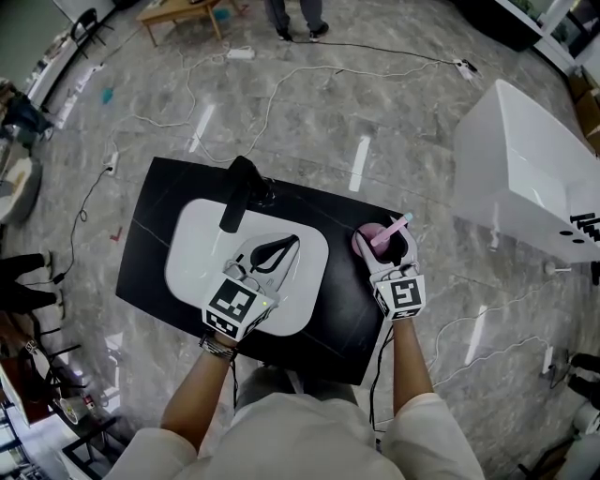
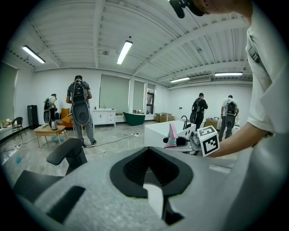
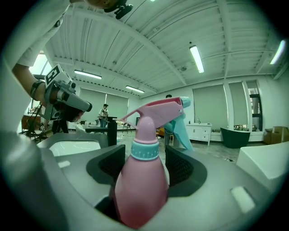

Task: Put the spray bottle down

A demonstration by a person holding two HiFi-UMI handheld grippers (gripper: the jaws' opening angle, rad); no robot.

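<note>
The pink spray bottle (image 1: 380, 236) with a teal collar stands upright on the right end of the black counter (image 1: 159, 216). My right gripper (image 1: 386, 247) is around it; in the right gripper view the bottle (image 3: 142, 180) fills the gap between the two dark pads (image 3: 108, 164), and I see no pad pressing it, so the jaws read as open. My left gripper (image 1: 272, 249) hovers over the white sink basin (image 1: 192, 248), open, with nothing between its jaws (image 2: 151, 169). From the left gripper view the bottle (image 2: 172, 134) shows far off to the right.
A black faucet (image 1: 237, 192) rises at the back of the basin, just beyond the left gripper. A white bathtub (image 1: 525, 169) stands to the right of the counter. Cables (image 1: 281, 84) lie on the grey floor, and a person's feet (image 1: 300, 28) are at the top.
</note>
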